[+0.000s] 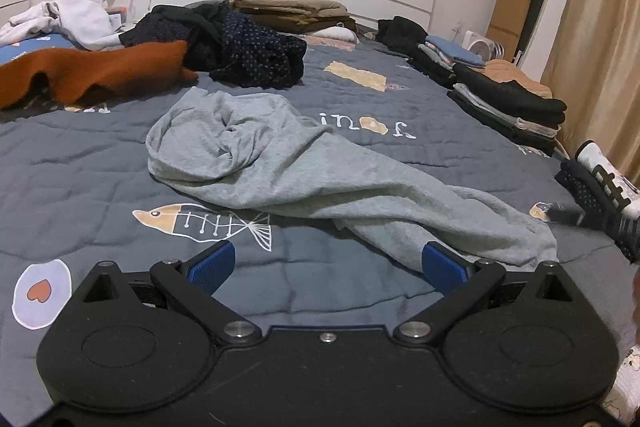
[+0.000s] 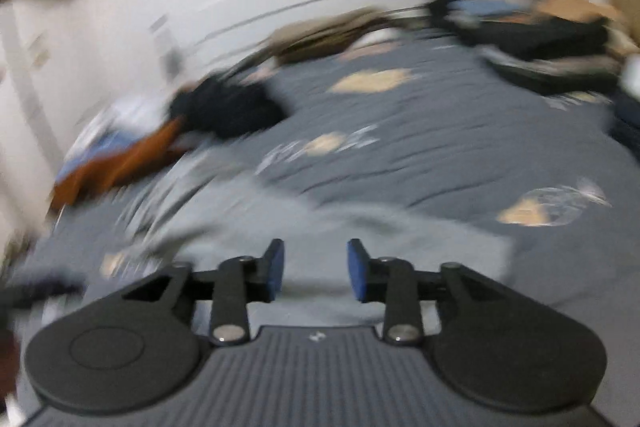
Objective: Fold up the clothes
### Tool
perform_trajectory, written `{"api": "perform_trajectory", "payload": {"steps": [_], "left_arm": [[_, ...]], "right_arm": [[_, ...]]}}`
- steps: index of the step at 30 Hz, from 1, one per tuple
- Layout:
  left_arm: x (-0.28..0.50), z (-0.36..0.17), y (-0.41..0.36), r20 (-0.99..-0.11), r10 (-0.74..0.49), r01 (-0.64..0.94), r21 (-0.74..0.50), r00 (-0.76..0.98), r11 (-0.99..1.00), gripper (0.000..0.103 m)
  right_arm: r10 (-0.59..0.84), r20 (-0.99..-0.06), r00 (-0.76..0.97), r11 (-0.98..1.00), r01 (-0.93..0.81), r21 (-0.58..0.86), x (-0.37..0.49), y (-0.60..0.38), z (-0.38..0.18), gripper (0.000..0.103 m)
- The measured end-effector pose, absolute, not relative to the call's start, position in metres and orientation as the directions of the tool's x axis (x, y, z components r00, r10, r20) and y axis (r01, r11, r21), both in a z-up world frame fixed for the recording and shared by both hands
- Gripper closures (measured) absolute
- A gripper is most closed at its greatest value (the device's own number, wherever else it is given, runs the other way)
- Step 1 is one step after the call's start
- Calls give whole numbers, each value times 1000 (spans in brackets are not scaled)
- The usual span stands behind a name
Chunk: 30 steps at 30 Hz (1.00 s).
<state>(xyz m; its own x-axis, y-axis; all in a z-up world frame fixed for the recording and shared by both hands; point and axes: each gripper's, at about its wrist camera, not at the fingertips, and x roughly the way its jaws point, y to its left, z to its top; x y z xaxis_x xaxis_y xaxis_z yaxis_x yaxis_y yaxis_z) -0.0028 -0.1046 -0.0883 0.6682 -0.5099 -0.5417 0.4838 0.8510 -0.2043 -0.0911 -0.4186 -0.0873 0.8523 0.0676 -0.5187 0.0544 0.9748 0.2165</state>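
Fair progress shows on the bed's dark grey quilted cover with fish prints (image 1: 100, 163). Far ahead and to the right of the left gripper (image 1: 328, 267) stand neat stacks of folded black, grey and blue clothes (image 1: 508, 103), and a folded tan pile (image 1: 288, 9) sits far ahead by the headboard.

What is left, by my judgement: the crumpled light grey jersey garment (image 1: 280, 155), which lies rumpled and twisted just ahead of the left jaws, one end trailing to beside the right-hand blue pad. It is the piece in hand, not yet spread. Beyond it to the left wait a rust-orange knit (image 1: 96, 75), a dark dotted heap (image 1: 256, 55) and a white garment (image 1: 68, 21).

The left jaws stand wide apart, empty. The right gripper (image 2: 316, 269), in a blurred view, hovers over grey cloth with jaws partly apart, nothing between them.
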Motion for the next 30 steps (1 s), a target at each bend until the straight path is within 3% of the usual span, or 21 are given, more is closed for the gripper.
{"api": "perform_trajectory", "payload": {"steps": [3, 7, 15, 20, 22, 24, 26, 30], "left_arm": [[-4, -87, -108, -540, -516, 487, -210, 665, 848, 3], [-4, -87, -110, -542, -517, 491, -207, 663, 846, 3], [3, -92, -107, -564, -512, 457, -250, 648, 854, 3], [4, -93, -108, -571, -500, 449, -241, 651, 860, 3], [3, -93, -108, -571, -501, 452, -238, 651, 859, 3], [2, -93, -108, -569, -501, 456, -234, 652, 859, 3], [2, -93, -107, -568, -499, 456, -230, 654, 860, 3], [4, -94, -104, -571, -494, 448, -232, 656, 863, 3]], "right_arm": [[137, -548, 825, 990, -90, 112, -90, -382, -97, 54], [147, -589, 795, 982, -188, -9, -91, -356, -107, 52], [38, -658, 752, 951, -229, -206, -77, -343, -134, 52], [-47, -601, 798, 923, -197, -332, -73, -334, -145, 53], [-57, -591, 805, 938, -160, -308, -69, -339, -142, 60], [-63, -583, 810, 955, -121, -272, -66, -344, -138, 85], [-62, -569, 820, 972, -80, -221, -64, -350, -132, 95], [-8, -504, 864, 1000, -3, -21, -70, -371, -105, 100]]}}
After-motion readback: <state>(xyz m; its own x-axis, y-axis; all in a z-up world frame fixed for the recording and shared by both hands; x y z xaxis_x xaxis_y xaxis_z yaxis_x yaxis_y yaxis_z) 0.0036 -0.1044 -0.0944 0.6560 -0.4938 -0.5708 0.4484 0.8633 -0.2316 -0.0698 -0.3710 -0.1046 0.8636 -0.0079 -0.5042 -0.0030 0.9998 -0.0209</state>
